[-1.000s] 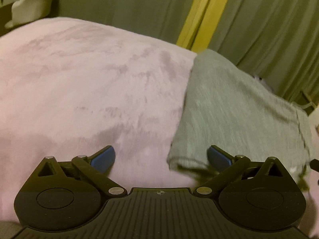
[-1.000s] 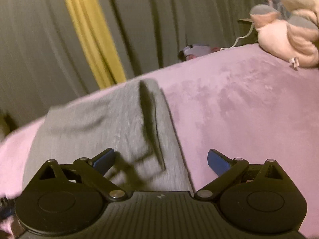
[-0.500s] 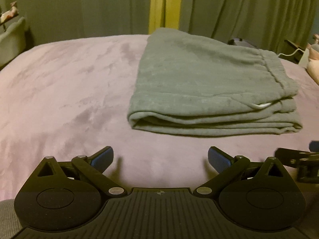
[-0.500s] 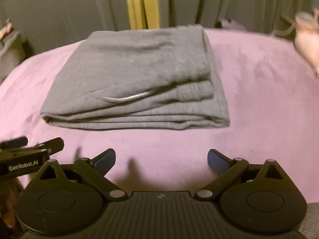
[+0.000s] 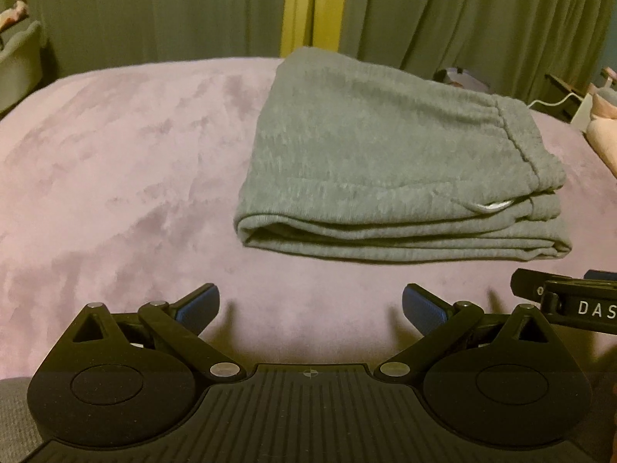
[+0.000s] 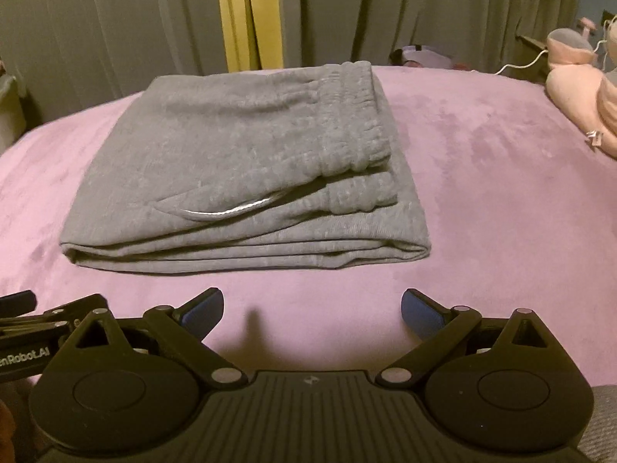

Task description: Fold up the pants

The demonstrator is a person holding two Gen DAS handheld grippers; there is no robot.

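At the far left, in the left wrist view, a pale chair-like shape (image 5: 19, 61) stands against the grey-green curtain (image 5: 154, 11), too dim to identify further. The pink blanket (image 5: 115, 162) covers the bed and fills most of both views. The left tool (image 5: 311, 306) hovers low over the near edge of the bed, its blue-padded fingers (image 5: 198, 306) spread wide and grasping nothing. Ahead of it and slightly right, the grey pants (image 5: 385, 154) lie folded into a neat rectangular stack on the blanket, the layered fold edges facing the cameras and the elastic waistband (image 5: 513, 139) on the right side. A white drawstring tip (image 5: 489, 207) peeks from between the layers. A yellow strip (image 5: 299, 7) shows between the curtain panels behind the stack. The right tool (image 6: 312, 310) is just beside the left one, likewise released with its jaws wide apart, clear of the pants and touching none of the fabric. At the far right a pink plush toy (image 6: 582, 85) rests on the blanket, well apart from the pants, with a white cable (image 6: 520, 63) behind it.
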